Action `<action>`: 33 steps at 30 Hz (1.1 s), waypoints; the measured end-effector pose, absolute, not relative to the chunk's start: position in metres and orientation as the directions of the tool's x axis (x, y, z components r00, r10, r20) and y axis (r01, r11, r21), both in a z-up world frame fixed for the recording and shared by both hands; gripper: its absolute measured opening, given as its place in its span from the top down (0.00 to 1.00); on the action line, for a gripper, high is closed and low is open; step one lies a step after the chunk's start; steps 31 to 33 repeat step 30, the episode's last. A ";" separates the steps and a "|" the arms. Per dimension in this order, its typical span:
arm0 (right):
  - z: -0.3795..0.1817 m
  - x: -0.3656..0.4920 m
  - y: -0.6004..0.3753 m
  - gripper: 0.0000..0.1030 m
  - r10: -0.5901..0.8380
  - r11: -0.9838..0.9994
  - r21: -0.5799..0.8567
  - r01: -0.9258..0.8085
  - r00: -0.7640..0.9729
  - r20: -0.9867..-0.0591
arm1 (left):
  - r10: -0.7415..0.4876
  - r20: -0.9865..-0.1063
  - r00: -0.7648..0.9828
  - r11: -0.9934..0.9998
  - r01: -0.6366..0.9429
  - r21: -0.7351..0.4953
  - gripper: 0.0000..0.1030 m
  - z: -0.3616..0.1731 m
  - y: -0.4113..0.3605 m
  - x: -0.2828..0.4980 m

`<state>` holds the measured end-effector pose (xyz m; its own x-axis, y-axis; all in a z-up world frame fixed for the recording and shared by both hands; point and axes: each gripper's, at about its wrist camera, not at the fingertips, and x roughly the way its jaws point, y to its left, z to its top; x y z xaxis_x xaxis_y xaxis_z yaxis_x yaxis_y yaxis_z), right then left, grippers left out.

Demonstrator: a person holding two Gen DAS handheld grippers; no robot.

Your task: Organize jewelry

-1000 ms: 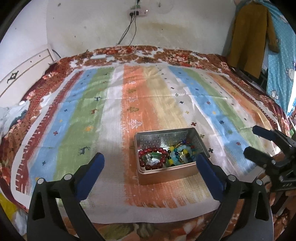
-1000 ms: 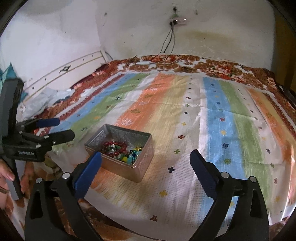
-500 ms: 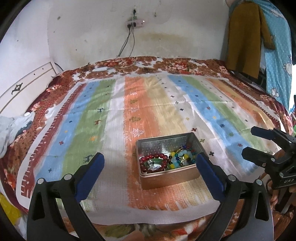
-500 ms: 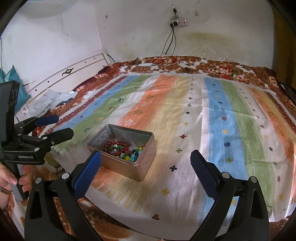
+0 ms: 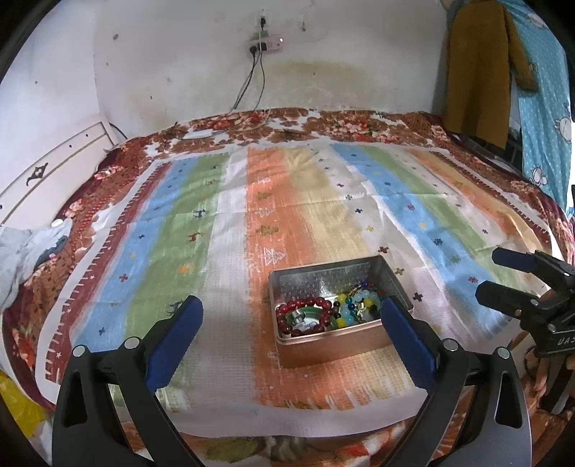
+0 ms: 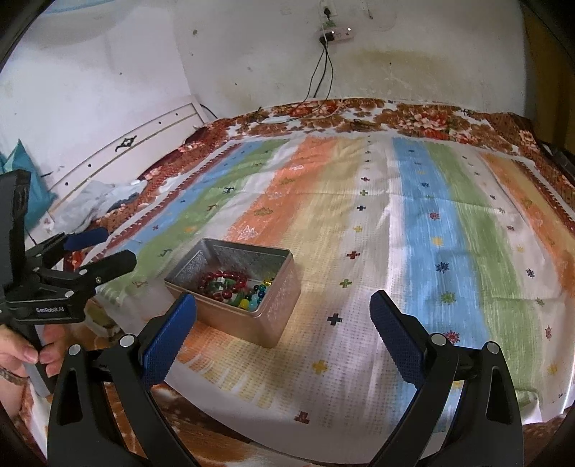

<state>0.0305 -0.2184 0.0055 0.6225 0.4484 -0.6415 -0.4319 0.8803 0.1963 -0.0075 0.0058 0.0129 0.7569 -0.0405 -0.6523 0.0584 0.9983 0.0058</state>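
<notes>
Bracelets point(image 5: 305, 316) lie heaped inside the tin point(image 5: 334, 345) near the cloth's point(image 5: 230, 222) front edge. Both the left gripper point(image 5: 291, 323) and the right gripper point(image 6: 284, 316) hang spread and empty. That fits either jewelry already gathered or waiting to be laid out.

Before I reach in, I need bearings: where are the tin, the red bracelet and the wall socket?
tin point(image 5: 334, 339), left wrist view, front wall
red bracelet point(image 5: 325, 318), left wrist view, right-side beads
wall socket point(image 6: 334, 35), right wrist view, strip body

bracelets point(image 5: 304, 318) in tin point(image 5: 334, 341) | tin on cloth point(image 5: 230, 251) | cloth on bed point(image 5: 359, 124)

Black-framed left tool point(image 5: 291, 309), blue ribbed pads point(image 5: 406, 332), silver pivot screws, white lettering on body
</notes>
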 end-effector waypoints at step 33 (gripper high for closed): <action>0.001 0.033 -0.214 0.05 0.439 0.881 0.182 -0.436 0.613 -0.657 | -0.062 -0.657 0.751 0.997 0.082 0.000 0.05 0.009 0.003 -0.005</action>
